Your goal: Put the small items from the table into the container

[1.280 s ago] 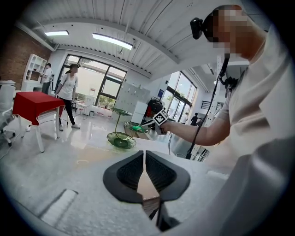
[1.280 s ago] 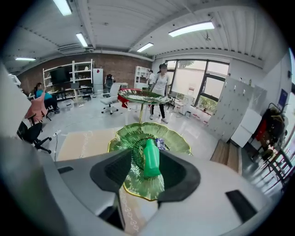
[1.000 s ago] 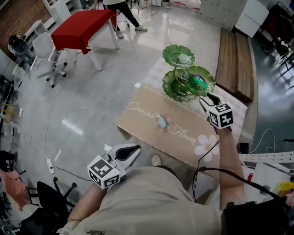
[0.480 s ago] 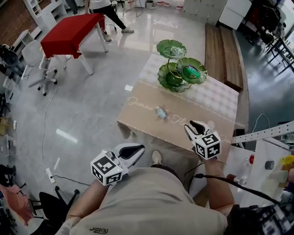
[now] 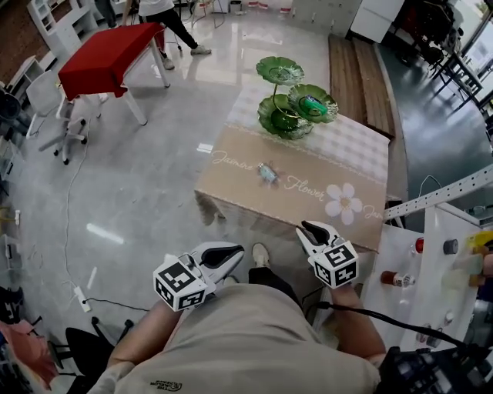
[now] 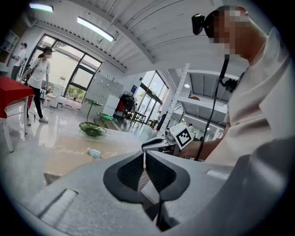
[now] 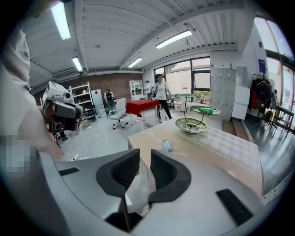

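A small pale-blue item lies on the beige tablecloth of the table, also visible in both gripper views. At the table's far end stands a green tiered dish stand, with a green item in its right dish. My right gripper hangs off the table's near edge, far from the item. Its jaws are closing with a narrow gap and nothing between them. My left gripper is at my waist, left of the table, shut and empty.
A red table stands on the grey floor at far left, with a person walking behind it and a white chair nearby. A wooden bench runs past the table. A white shelf with bottles is at right. Cables cross the floor.
My right gripper has pulled back from the green dish stand to the table's near edge, and its jaws have narrowed. The left gripper has shifted slightly.
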Demonstrator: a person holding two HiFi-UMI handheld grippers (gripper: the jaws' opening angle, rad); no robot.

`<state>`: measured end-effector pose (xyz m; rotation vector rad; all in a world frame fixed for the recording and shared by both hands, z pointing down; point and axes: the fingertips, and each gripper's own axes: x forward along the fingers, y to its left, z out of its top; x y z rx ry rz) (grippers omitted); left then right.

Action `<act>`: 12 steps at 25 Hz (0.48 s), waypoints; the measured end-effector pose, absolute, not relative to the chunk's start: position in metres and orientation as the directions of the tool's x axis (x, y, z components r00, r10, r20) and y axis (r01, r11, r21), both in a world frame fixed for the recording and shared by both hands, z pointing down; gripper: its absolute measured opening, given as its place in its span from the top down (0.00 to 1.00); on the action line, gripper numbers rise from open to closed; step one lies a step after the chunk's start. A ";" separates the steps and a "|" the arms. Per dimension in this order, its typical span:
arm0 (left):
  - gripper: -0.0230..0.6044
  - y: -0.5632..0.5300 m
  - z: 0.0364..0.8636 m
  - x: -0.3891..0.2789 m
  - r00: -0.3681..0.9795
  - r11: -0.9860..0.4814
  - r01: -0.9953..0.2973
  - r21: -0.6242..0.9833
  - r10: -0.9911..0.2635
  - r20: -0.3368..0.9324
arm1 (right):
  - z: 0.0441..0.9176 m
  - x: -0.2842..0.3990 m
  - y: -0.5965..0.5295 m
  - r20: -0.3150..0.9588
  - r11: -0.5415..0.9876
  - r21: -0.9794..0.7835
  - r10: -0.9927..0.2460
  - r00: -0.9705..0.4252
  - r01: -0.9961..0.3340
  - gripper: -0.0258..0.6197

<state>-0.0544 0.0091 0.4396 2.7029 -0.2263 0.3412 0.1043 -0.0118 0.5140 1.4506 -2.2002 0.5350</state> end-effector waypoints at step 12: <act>0.95 0.047 0.452 -0.095 0.952 -0.915 -0.214 0.342 -0.116 0.285 | 0.526 0.042 0.039 0.574 0.412 -0.083 -0.725 -0.381 -0.907 0.84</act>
